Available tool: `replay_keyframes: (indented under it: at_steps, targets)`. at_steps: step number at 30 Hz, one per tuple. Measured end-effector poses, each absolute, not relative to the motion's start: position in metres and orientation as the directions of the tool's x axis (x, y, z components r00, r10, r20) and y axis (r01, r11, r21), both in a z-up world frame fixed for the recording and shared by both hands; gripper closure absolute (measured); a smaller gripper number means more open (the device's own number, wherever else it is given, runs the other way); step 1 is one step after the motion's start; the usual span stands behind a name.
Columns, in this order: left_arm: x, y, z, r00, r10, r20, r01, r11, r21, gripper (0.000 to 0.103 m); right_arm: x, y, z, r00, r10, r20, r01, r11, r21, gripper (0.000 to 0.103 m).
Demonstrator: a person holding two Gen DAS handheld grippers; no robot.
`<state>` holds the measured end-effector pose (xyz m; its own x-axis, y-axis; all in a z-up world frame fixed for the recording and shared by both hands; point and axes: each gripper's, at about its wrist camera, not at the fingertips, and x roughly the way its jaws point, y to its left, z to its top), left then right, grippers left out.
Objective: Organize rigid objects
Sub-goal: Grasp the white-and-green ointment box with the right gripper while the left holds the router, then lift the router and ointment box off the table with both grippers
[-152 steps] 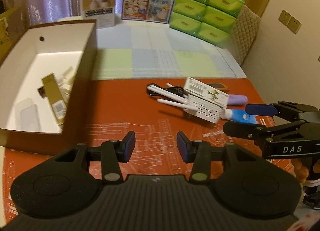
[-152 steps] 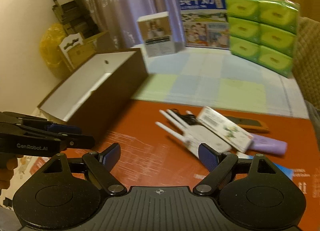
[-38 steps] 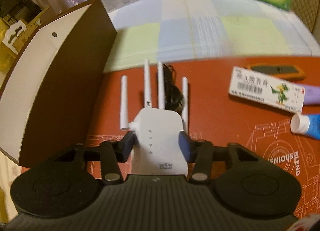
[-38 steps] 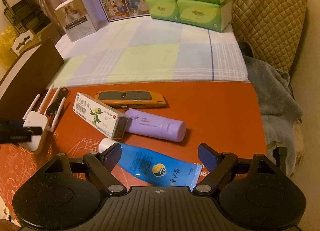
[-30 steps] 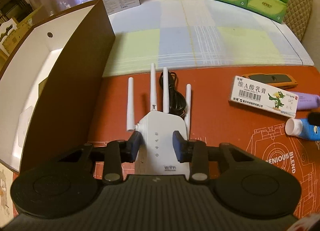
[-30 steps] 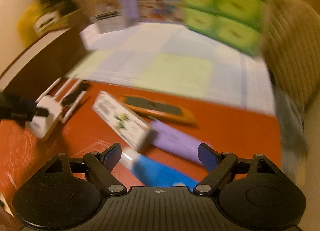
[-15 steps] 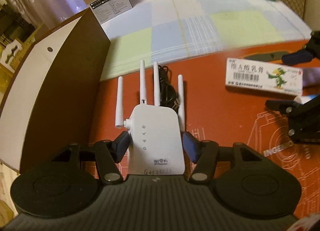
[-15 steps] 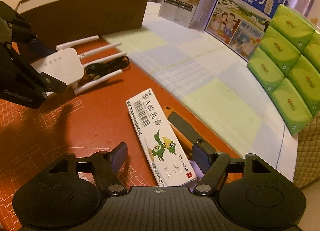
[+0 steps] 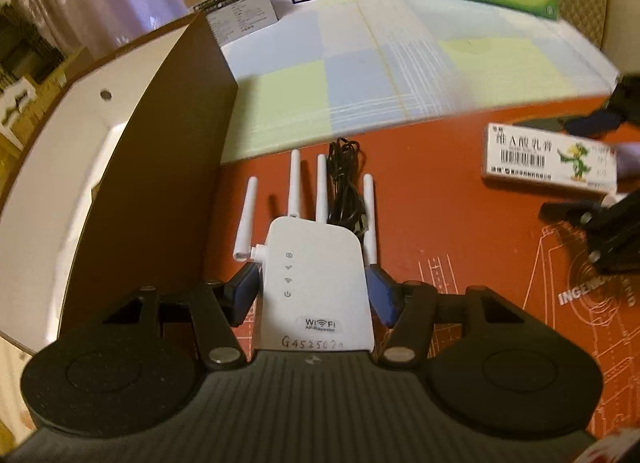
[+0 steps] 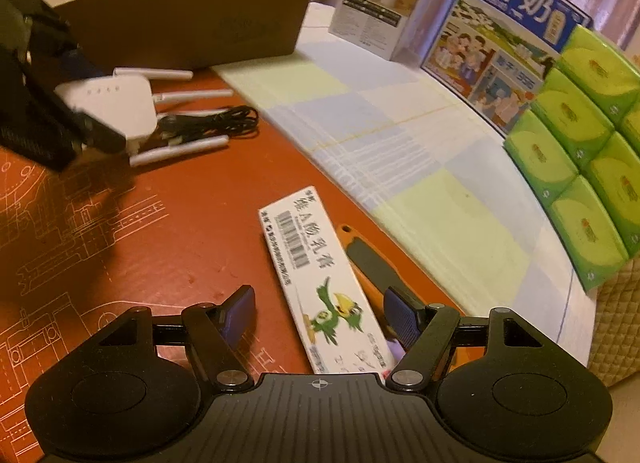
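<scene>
A white WiFi repeater (image 9: 316,287) with several antennas lies on the red mat beside a brown box (image 9: 160,167). My left gripper (image 9: 314,287) is shut on it, a pad (image 9: 246,291) against each side of its body. In the right wrist view the left gripper (image 10: 92,99) and repeater (image 10: 108,103) sit at far left. My right gripper (image 10: 320,305) straddles a white ointment box (image 10: 316,267); its jaws are closing and the pads stand clear of the box. An orange utility knife (image 10: 360,259) lies under its right finger. The right gripper (image 9: 580,167) also shows at the left wrist view's edge.
A black cable (image 9: 344,191) is coiled among the antennas. A purple tube (image 9: 628,159) lies beyond the ointment box (image 9: 548,159). Behind the mat (image 10: 120,231) is a checked cloth (image 10: 400,135) with green tissue packs (image 10: 576,167), a milk carton (image 10: 496,43) and a white carton (image 10: 380,11).
The left jaws widened and came down around the repeater's body. The right gripper swung from the blue tube to over the ointment box, rolled, and its jaws narrowed.
</scene>
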<state>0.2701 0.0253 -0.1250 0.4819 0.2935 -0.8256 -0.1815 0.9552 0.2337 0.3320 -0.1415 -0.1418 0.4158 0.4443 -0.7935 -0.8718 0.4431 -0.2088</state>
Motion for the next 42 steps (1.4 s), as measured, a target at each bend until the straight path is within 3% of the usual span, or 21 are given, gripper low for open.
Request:
replay_keyframes:
  at_steps: [5, 10, 17, 24, 42]
  targets:
    - [0.268, 0.036, -0.123, 0.476, 0.262, -0.839, -0.202, 0.962, 0.185, 0.047, 0.335, -0.131, -0.148, 0.419, 0.426, -0.802, -0.873, 0.432, -0.226, 0.058]
    - [0.269, 0.033, -0.123, 0.475, 0.265, -0.839, -0.172, 0.963, 0.207, 0.047, 0.337, -0.13, -0.146, 0.395, 0.426, -0.814, -0.878, 0.435, -0.198, 0.068]
    - [0.274, 0.021, -0.133, 0.449, 0.319, -0.834, -0.106, 0.946, 0.305, 0.044, 0.336, -0.135, -0.14, 0.303, 0.434, -0.849, -0.863, 0.503, -0.051, 0.068]
    - [0.274, 0.016, -0.143, 0.448, 0.367, -0.816, -0.068, 0.923, 0.378, 0.046, 0.338, -0.129, -0.138, 0.299, 0.429, -0.852, -0.838, 0.546, -0.019, 0.068]
    - [0.226, 0.029, -0.097, 0.504, 0.229, -0.833, -0.175, 0.971, 0.161, 0.05, 0.33, -0.147, -0.117, 0.266, 0.509, -0.819, -0.783, 0.61, 0.124, 0.068]
